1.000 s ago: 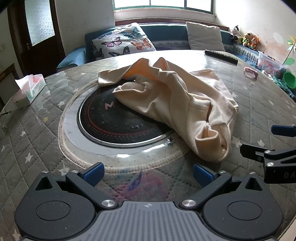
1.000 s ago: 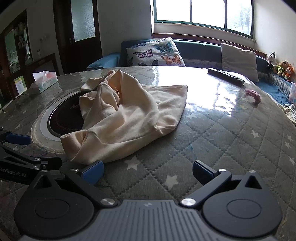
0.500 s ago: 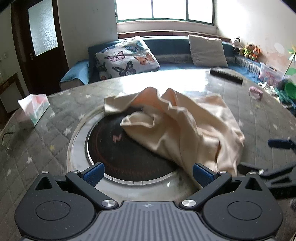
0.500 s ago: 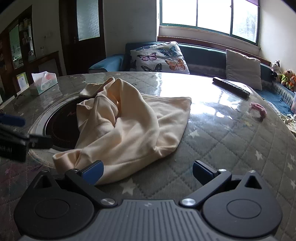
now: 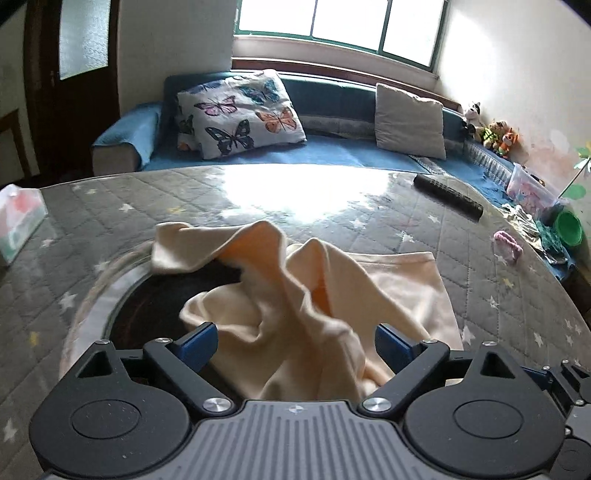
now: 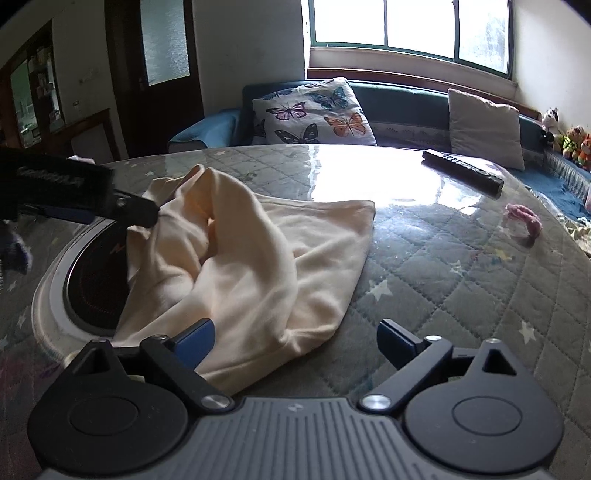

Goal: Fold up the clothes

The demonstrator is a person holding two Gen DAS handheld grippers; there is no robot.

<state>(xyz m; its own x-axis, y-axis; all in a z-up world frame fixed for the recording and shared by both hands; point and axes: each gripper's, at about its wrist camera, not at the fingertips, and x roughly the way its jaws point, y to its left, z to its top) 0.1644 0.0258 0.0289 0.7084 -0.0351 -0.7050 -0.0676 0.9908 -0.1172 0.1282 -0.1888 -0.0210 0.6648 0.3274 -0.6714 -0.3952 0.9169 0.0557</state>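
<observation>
A soft, rumpled cream knit garment (image 5: 314, 317) lies heaped between the spread blue pads of the left hand-held gripper (image 5: 295, 345) (over a round black glass inset (image 6: 99, 273)) on the glossy quilted grey tabletop (image 6: 443, 280). The right hand-held gripper (image 6: 295, 338), likewise spread, straddles its near hem.

A lived-in home, a sitting and dining room in one. Blue cushioned bench (image 5: 332, 151) under a wide window (image 5: 332, 22) at 12 o'clock, with a butterfly-print pillow (image 5: 236, 110) and a plain grey pillow (image 5: 408, 120). Soft toys (image 5: 491, 129) lined up at 2 o'clock. Round table (image 5: 258, 192) under a quilted, star-patterned cover, with an inset cooktop (image 5: 147, 314), a tissue box (image 5: 18, 218) at 9 o'clock, a remote control (image 5: 447, 195) at 1 o'clock. Dark wooden door (image 6: 162, 55) at 11 o'clock.
</observation>
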